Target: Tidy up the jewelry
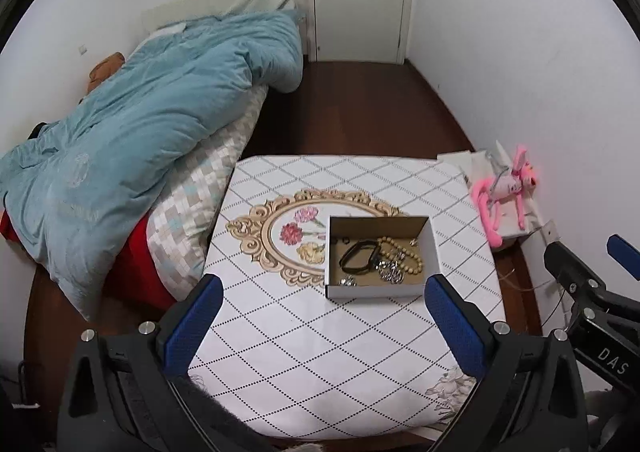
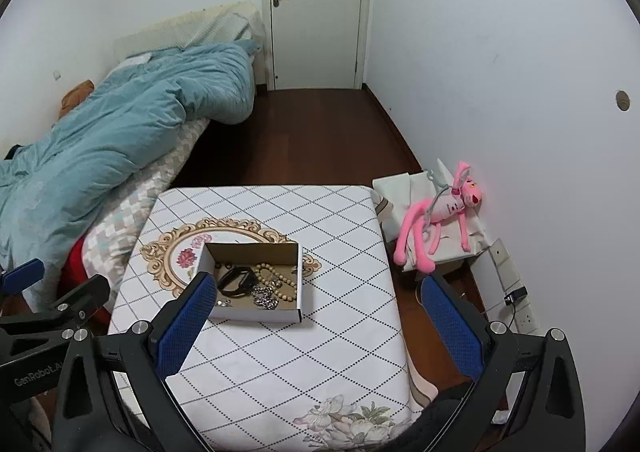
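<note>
Left hand-held gripper: jaws wide apart, nothing held, hovering above the table. Right hand-held gripper: likewise spread wide, empty.

Cardboard box, white outside, brown inside, sits on table w/ lid flap folded back. From left hand-held gripper: box lies just ahead, between the fingertips, nearer the right finger. From right hand-held gripper: box is ahead and left; left fingertip overlaps its near-left corner in view, contact cannot be told.

Contents, all inside box: black band at left-centre; beige bead strand to its right, touching; silver chain pcs at near side betw. the two; small silver item at near-left corner. Further small pcs along far wall, too small to ID.

Off table: pink plush toy on white surface to right of right hand-held gripper. Bed w/ blue duvet to left of both.
</note>
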Demonstrator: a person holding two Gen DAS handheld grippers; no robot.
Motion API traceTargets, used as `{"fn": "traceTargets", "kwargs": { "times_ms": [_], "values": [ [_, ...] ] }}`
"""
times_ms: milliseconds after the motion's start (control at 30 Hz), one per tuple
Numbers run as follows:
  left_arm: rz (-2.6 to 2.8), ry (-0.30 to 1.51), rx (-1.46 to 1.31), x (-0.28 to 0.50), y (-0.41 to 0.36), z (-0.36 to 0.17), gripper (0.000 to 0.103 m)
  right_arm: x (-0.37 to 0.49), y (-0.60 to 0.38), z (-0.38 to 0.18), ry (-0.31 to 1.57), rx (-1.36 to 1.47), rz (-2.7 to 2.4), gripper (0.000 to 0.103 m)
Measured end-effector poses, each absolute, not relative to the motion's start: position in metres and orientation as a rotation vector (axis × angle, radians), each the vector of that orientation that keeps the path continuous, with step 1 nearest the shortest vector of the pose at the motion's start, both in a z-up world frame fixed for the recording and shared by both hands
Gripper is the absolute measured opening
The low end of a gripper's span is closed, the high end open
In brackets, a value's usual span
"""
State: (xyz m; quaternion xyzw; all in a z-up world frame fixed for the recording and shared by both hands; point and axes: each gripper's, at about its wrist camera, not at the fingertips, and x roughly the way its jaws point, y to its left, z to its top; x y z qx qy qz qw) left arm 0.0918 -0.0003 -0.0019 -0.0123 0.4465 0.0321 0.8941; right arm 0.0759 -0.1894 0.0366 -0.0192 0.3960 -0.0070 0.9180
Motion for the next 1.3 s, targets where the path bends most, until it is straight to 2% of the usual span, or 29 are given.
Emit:
{"fn": "traceTargets", "kwargs": {
  "times_ms": [400, 1300],
  "values": [
    [0.079, 0.988, -0.004, 0.11, -0.001, -0.024, 0.103, 0.106, -0.187, 0.003, 0.906, -0.059, -0.004, 0.103],
    [0.092, 1.008, -0.017, 0.119, 0.005, -0.034, 0.103, 0.113, -0.185, -0.005, 0.943, -0.076, 0.003, 0.103]
  ]
}}
